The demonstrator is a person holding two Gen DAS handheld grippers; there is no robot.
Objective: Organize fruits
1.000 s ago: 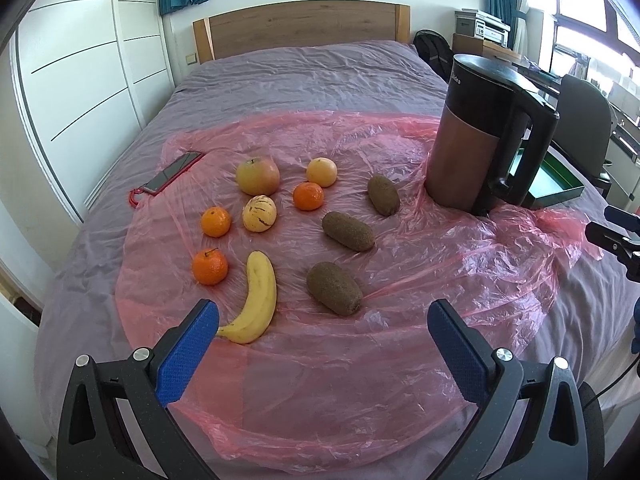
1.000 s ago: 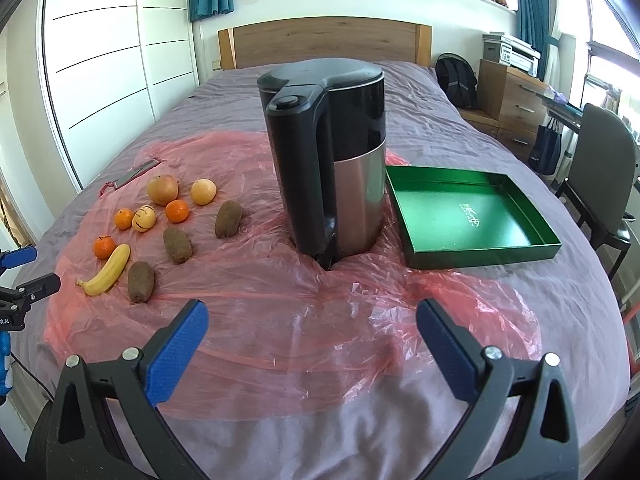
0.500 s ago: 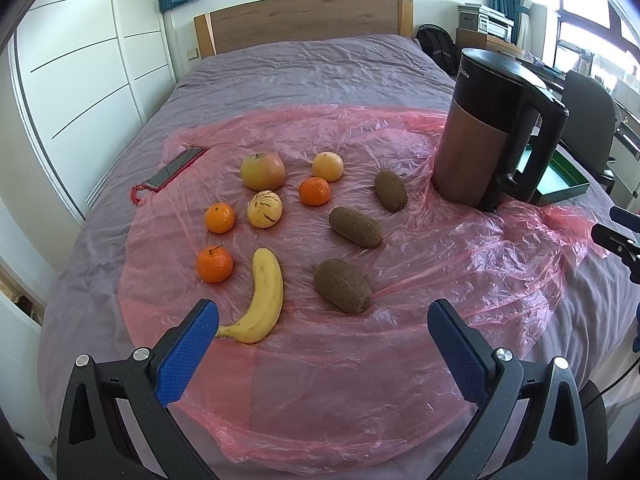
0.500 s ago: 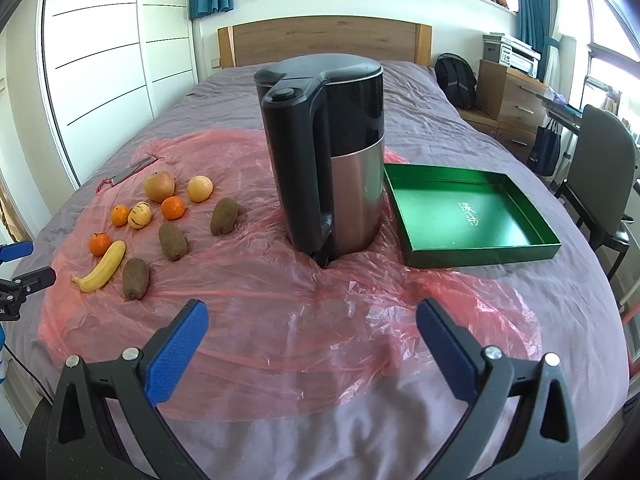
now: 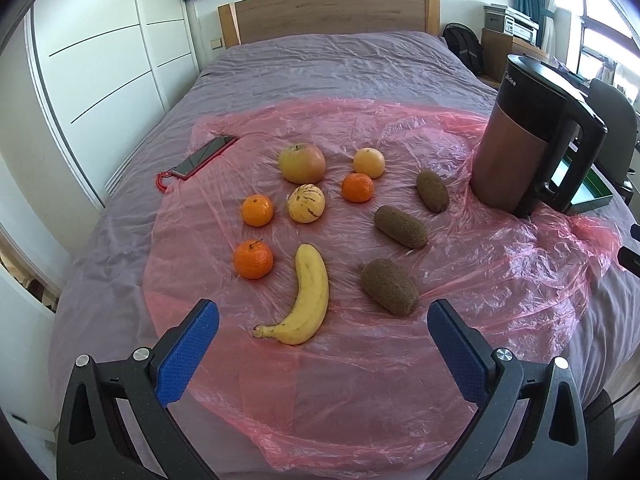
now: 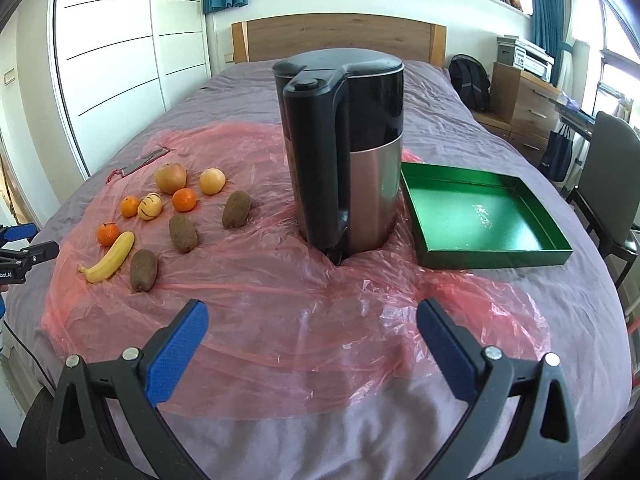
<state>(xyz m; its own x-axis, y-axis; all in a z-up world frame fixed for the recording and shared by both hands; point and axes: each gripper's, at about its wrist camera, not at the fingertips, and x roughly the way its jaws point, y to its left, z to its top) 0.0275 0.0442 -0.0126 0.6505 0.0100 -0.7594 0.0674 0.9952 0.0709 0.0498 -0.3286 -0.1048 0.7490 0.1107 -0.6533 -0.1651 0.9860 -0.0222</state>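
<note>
Fruits lie on a pink plastic sheet [image 5: 360, 380] on the bed. A banana [image 5: 306, 296], three brown kiwis, the nearest [image 5: 389, 286], three oranges, the nearest [image 5: 253, 259], a striped yellow melon [image 5: 306, 209], an apple [image 5: 301, 163] and a pale citrus [image 5: 369, 163]. My left gripper [image 5: 319, 342] is open and empty, just short of the banana. My right gripper [image 6: 312, 342] is open and empty, in front of the kettle [image 6: 344, 148]. An empty green tray [image 6: 480, 216] lies right of the kettle.
A phone [image 5: 204, 157] with a red cord lies at the sheet's far left edge. The kettle [image 5: 528, 140] stands between the fruits and the tray. A wardrobe [image 5: 100, 60] runs along the left; a chair [image 6: 612, 176] and drawers stand on the right.
My left gripper has moved a little forward toward the fruits, so the banana sits closer. My right gripper has shifted slightly; the kettle looks nearer. Both stay open.
</note>
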